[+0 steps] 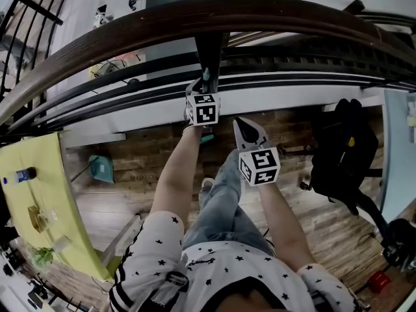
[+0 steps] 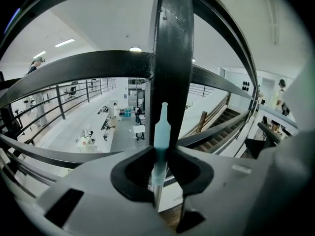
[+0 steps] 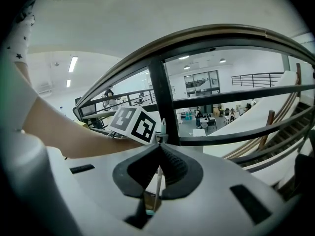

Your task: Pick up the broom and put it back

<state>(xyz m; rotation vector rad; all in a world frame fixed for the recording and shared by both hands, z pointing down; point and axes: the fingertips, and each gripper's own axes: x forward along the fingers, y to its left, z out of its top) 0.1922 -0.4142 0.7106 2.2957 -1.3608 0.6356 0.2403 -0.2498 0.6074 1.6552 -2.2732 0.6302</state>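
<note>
The broom shows as a thin silver handle with a pale teal tip [image 1: 206, 75], standing upright against the black railing post [image 1: 209, 47]. My left gripper [image 1: 204, 88] is shut on it just below the tip; in the left gripper view the handle [image 2: 161, 132] runs up between the pads, with the left gripper [image 2: 160, 162] close to the post [image 2: 173, 58]. My right gripper [image 1: 243, 125] hangs lower and to the right, apart from the handle. In its own view the right gripper [image 3: 160, 145] has its jaws together, and the handle [image 3: 157, 183] shows thin and farther off through the gap. The broom head is hidden.
A wooden handrail [image 1: 195, 15] and dark rails cross ahead, with an open hall far below. On the wood floor are a teal dustpan [image 1: 101, 168] at left, a yellow table [image 1: 39, 194] at far left and a black backpack [image 1: 341, 148] at right.
</note>
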